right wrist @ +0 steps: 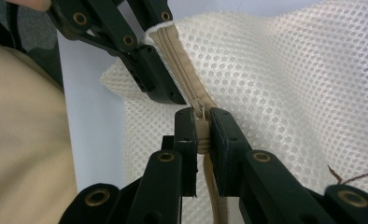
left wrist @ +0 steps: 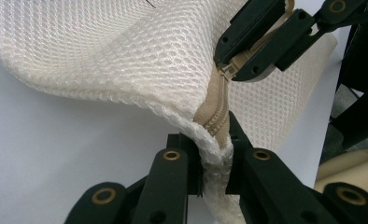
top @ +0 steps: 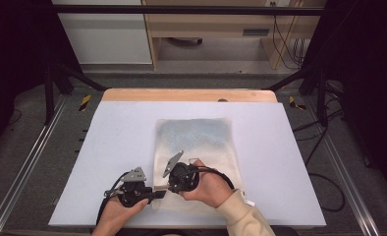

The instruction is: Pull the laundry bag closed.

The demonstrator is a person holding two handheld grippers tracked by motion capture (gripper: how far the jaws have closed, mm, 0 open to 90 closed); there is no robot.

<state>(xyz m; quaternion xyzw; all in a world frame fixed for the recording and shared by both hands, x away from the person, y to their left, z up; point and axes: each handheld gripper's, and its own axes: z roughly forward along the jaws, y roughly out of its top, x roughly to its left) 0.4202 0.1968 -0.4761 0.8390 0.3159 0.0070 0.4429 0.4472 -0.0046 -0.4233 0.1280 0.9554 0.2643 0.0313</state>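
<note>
Both hand-held grippers (left wrist: 214,161) (right wrist: 201,135) pinch the mesh bag's (left wrist: 126,51) zipper (right wrist: 182,60).

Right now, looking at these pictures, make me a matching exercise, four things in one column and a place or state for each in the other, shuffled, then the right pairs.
Things:
1. left gripper
2. right gripper
3. mesh bag
4. table

Places or states:
A. lies flat on the pale surface, its near edge lifted
B. shut on the zipper pull
C. pale top, wooden strip along the far edge
D. shut on the bag's corner at the zipper end

Pairs: 1-D, 2-B, 3-A, 4-C
</note>
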